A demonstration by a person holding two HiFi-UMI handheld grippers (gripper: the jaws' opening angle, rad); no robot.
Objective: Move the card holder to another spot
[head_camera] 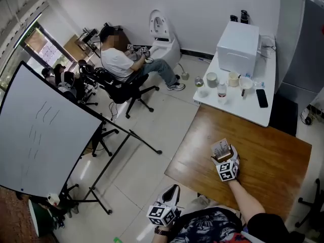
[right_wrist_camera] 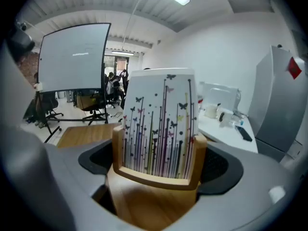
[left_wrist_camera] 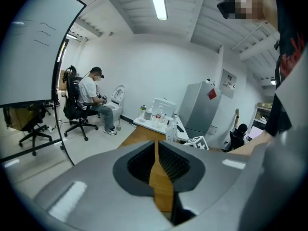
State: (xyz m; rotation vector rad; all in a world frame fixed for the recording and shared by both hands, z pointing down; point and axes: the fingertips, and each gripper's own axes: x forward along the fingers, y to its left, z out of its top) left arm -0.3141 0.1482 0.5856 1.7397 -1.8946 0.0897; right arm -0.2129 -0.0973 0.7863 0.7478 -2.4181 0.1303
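Wooden card holder (right_wrist_camera: 155, 178), upright at the near-left part of the wooden table (head_camera: 268, 161), long axis level and running from jaw to jaw, butterfly-printed cards (right_wrist_camera: 161, 121) standing in it with the printed face toward the right gripper's camera. Clamped at both ends by the right gripper (right_wrist_camera: 156, 170). Left gripper (left_wrist_camera: 156, 163) off the table's near-left edge, jaws pressed together on nothing.

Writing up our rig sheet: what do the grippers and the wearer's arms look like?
The left gripper and right gripper are grey, with black ribbed pads and a white cube of black square markers each. No cables show. The person wears a dark patterned short-sleeved top and a wristband.
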